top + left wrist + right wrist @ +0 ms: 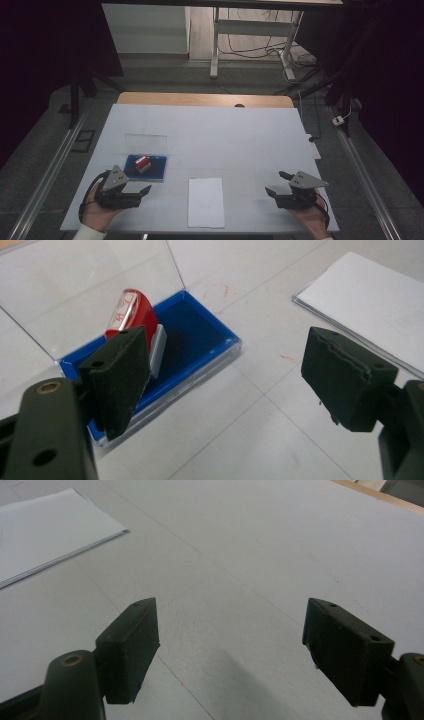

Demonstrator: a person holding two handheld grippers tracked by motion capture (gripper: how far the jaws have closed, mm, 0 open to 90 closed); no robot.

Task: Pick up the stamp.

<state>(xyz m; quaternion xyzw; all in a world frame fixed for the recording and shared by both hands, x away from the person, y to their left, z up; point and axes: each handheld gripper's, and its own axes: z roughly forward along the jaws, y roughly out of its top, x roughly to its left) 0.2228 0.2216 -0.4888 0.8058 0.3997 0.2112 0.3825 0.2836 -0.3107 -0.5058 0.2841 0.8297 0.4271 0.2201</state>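
My left gripper [141, 192] rests low on the white table sheet [240, 135] at about 7 o'clock, jaws spread wide, nothing between them. Just beyond it, toward 11 o'clock from the jaws, lies the shallow blue tray of a clear plastic case [159, 169], its transparent lid [145, 143] folded back flat on the far side. In the tray a red rounded stamp with a grey-white base [143, 163] lies tilted. In the left gripper view the stamp [131, 316] shows partly behind my left-hand jaw, not touching it as far as I can tell; faint red marks on the sheet beside the tray.

My right gripper [276, 183] sits at 5 o'clock, jaws equally wide apart, holding nothing, bare sheet under them.

A white rectangular sheet of paper [205, 201] lies at 6 o'clock, between the two grippers, well apart from both.
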